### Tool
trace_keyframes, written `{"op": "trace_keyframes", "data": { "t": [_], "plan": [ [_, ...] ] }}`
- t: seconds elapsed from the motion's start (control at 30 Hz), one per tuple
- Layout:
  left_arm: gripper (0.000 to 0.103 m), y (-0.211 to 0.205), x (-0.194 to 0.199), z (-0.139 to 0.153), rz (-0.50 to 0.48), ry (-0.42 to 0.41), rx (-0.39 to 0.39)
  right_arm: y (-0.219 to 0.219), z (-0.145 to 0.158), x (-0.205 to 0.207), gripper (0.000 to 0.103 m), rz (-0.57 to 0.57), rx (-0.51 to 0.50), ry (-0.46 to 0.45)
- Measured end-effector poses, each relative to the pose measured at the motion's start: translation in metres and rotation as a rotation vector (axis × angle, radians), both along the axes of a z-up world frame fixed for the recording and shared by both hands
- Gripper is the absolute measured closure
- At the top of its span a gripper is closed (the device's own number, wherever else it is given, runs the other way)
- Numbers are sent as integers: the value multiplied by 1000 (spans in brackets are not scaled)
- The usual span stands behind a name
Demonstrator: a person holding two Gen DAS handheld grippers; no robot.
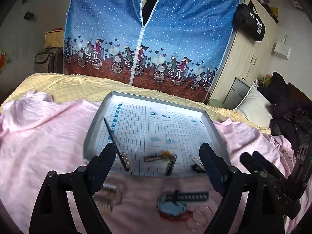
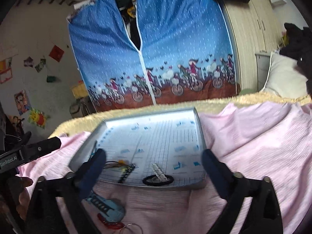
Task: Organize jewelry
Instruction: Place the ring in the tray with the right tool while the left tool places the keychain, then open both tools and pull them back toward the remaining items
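**Operator:** I have both grippers hovering low over the pink sheet (image 1: pixel 48 128), pointed at the silver tray (image 1: pixel 93 124). The left gripper (image 1: pixel 158 156) has its jaws spread wide with nothing between them, and so does the right gripper (image 2: pixel 154 159).

**Spotter:** What's left off the tray?

**Operator:** On the sheet just short of the tray's near edge I see a blue watch (image 1: pixel 171 207) with a black perforated strap (image 1: pixel 190 196), and a pale clip-like piece (image 1: pixel 110 192) to its left. It's blurred, so I can't name it.

**Spotter:** Which hand is nearer the watch?

**Operator:** I judge the left. In the left wrist view the watch sits below and between my fingers, close under the gripper. In the right wrist view the same watch (image 2: pixel 112 209) lies low and left, beside the left finger (image 2: pixel 91 173), so the right would have to cross over.

**Spotter:** And its long axis?

**Operator:** The strap runs roughly side to side across the left view, so my jaws line up along it, not across it. I'd say I need to turn the wrist before closing.

**Spotter:** Anything on the tray to avoid?

**Operator:** A hair stick (image 1: pixel 115 142), a black hair tie (image 2: pixel 158 180) and a tasselled piece (image 1: pixel 161 157) crowd the near edge.
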State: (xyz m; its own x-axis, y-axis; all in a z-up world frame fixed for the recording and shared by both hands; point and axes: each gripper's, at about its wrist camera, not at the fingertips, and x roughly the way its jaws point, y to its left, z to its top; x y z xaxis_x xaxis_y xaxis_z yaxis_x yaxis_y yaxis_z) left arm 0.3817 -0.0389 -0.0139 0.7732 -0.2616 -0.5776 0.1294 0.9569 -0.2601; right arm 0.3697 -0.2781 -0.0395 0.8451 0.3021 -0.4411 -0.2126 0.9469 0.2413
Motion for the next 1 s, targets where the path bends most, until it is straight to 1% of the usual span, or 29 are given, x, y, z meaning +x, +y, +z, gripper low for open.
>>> {"op": "trace_keyframes", "data": {
  "t": [0.07, 0.13, 0.23, 0.33, 0.37, 0.43, 0.53, 0.6, 0.7, 0.77, 0.87, 0.9, 1.0],
  "plan": [
    [20, 3, -13, 8, 15, -12, -12, 1, 10, -12, 0, 6, -9, -26],
    [20, 7, -30, 18, 18, -48, -24, 4, 21, -25, 0, 6, -28, -53],
    [20, 16, -61, 31, 23, -107, -52, 10, 37, -51, 0, 5, -66, -115],
    [20, 21, -84, 40, 16, -131, -58, 14, 50, -77, 0, 11, -90, -183],
    [20, 23, -97, 44, 16, -146, -77, 17, 54, -85, 0, 18, -95, -194],
    [20, 27, -114, 50, 30, -178, -86, 21, 60, -100, 0, 37, -90, -198],
    [20, 28, -144, 62, 68, -243, -52, 23, 66, -123, 0, 33, -70, -216],
    [20, 28, -156, 64, 81, -262, -14, 21, 66, -140, 0, 31, -52, -227],
    [20, 24, -175, 61, 115, -280, 54, 20, 62, -158, 0, 20, -34, -216],
    [20, 20, -190, 54, 134, -292, 102, 18, 57, -167, 0, 13, -24, -174],
    [20, 16, -207, 36, 150, -312, 129, 15, 47, -181, 0, -3, -27, -129],
    [20, 16, -210, 29, 150, -308, 131, 13, 44, -185, 0, -11, -28, -115],
    [20, 17, -214, 10, 166, -255, 139, 8, 39, -196, 0, -39, -20, -98]
  ]
}}
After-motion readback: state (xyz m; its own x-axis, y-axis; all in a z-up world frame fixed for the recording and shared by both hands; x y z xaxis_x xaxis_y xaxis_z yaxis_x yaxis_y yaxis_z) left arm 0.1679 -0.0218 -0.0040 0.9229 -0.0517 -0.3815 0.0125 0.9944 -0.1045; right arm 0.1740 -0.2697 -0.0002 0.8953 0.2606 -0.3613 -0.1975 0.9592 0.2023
